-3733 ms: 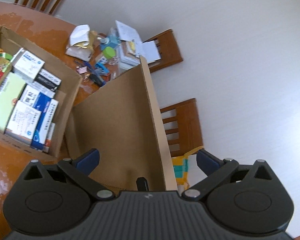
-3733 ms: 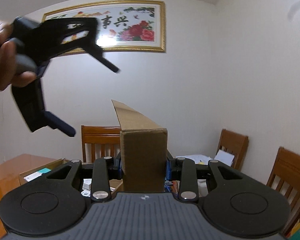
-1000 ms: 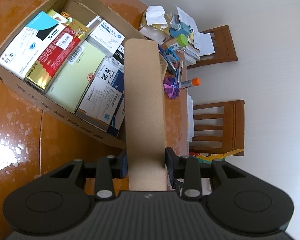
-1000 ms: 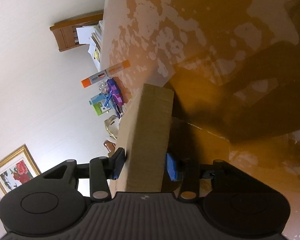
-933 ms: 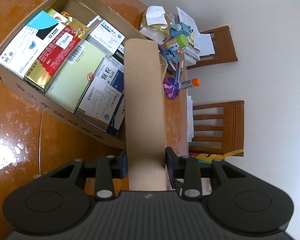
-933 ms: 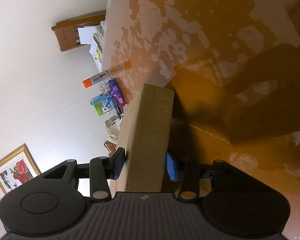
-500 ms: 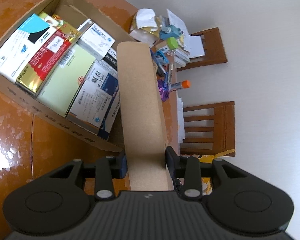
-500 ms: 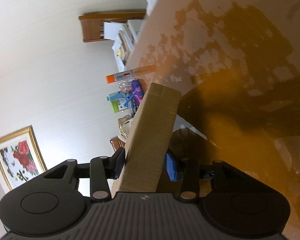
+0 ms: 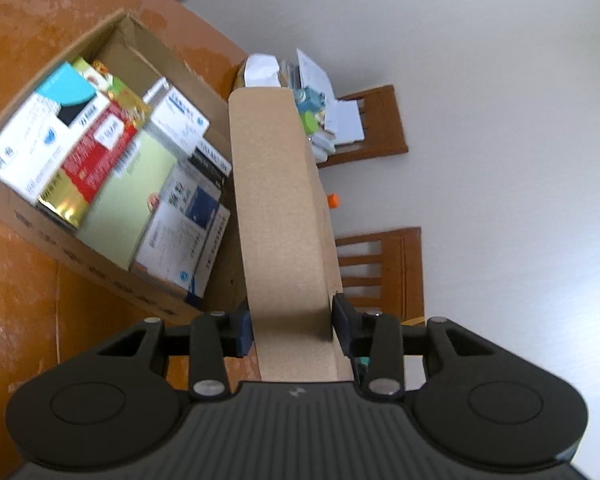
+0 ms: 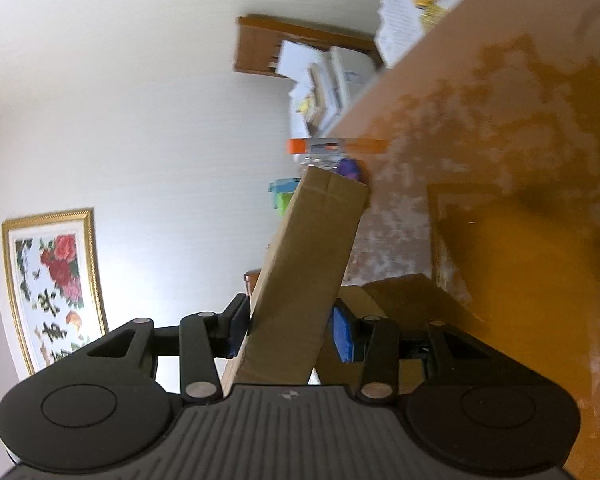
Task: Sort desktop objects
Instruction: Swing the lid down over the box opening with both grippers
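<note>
Cardboard flap, beside the packed box on the table, was clamped by left gripper and right gripper; uneven pulling risked tearing it or tipping the box.

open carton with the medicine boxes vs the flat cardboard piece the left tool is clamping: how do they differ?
The open carton rests on the table; the flat cardboard piece is held above it in the left tool.
The carton is filled with packaged boxes; the cardboard piece carries nothing.
The carton has printing on its side; the cardboard piece looks plain.
Both are brown corrugated cardboard.
</note>
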The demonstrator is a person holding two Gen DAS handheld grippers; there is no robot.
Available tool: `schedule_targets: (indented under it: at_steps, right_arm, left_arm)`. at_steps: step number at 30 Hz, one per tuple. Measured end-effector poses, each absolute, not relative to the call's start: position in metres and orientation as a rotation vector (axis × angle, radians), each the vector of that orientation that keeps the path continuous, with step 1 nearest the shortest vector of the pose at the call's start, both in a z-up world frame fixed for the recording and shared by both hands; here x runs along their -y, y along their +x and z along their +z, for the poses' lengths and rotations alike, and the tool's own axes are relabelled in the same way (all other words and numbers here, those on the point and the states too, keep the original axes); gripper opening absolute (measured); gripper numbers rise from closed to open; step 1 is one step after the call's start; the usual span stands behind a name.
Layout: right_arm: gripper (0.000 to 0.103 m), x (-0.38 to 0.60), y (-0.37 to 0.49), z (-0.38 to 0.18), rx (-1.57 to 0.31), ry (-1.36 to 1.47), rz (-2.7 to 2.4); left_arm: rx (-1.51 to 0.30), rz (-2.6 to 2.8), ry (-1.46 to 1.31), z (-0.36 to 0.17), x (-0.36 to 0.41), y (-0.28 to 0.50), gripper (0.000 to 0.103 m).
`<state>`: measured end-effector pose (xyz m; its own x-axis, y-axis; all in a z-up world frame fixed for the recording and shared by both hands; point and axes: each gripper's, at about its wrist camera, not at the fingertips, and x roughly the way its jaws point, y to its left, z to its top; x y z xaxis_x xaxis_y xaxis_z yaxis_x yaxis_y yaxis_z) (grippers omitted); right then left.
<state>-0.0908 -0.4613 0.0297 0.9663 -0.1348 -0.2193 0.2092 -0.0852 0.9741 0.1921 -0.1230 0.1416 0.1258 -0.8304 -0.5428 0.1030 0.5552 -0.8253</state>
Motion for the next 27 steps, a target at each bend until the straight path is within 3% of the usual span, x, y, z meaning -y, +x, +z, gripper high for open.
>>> schedule_targets:
  at_steps: [15, 27]
  right_arm:
    - [0.050, 0.382, -0.018, 0.055, -0.068, 1.479, -0.353]
    - [0.051, 0.370, 0.014, 0.069, -0.098, 1.372, -0.345]
  left_arm:
    - [-1.290, -0.838, -0.788, 0.110, 0.047, 0.290, 0.043]
    - [-1.327, -0.822, -0.846, 0.095, 0.044, 0.327, 0.044]
